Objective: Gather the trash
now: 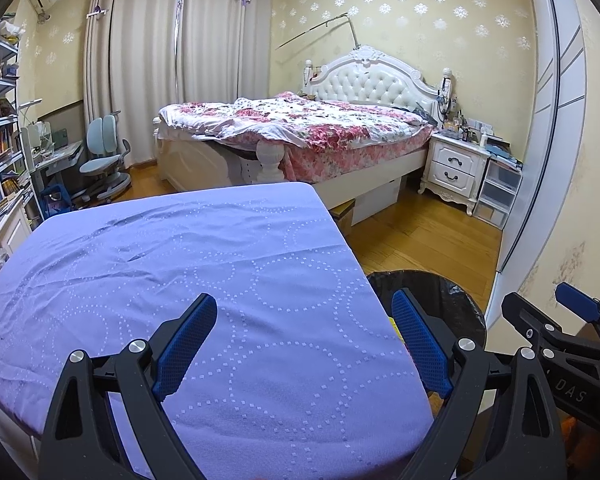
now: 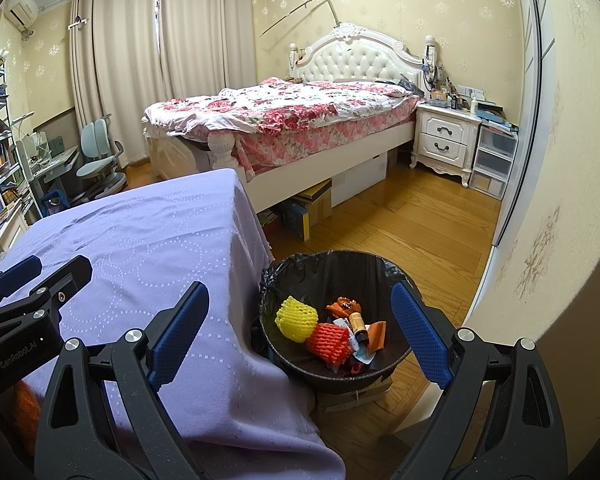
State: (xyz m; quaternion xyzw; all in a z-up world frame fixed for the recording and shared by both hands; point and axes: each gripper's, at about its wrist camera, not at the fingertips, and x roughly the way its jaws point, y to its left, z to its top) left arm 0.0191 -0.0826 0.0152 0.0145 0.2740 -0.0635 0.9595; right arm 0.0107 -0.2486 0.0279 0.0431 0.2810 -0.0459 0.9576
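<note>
your right tool (image 2: 300, 336) hangs released over the black-lined bin (image 2: 336, 264) beside the purple counter (image 2: 148, 240); inside lie yellow (image 2: 296, 317) and orange foam nets (image 2: 328, 342) and crumpled wrappers (image 2: 360, 326). your left tool (image 1: 304, 344), also released, hovers over the counter.

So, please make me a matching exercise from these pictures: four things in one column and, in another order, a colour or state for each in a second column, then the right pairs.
Column 1
1. foam fruit net
2. cloth on the table
3. trash bin
4. right gripper

Column 2
A. purple with dotted circles
B. open, nothing between the fingers
C. yellow, lying in the bin
D. lined with a black bag, standing on the wooden floor beside the table

Pairs: 1-C, 2-A, 3-D, 4-B
</note>
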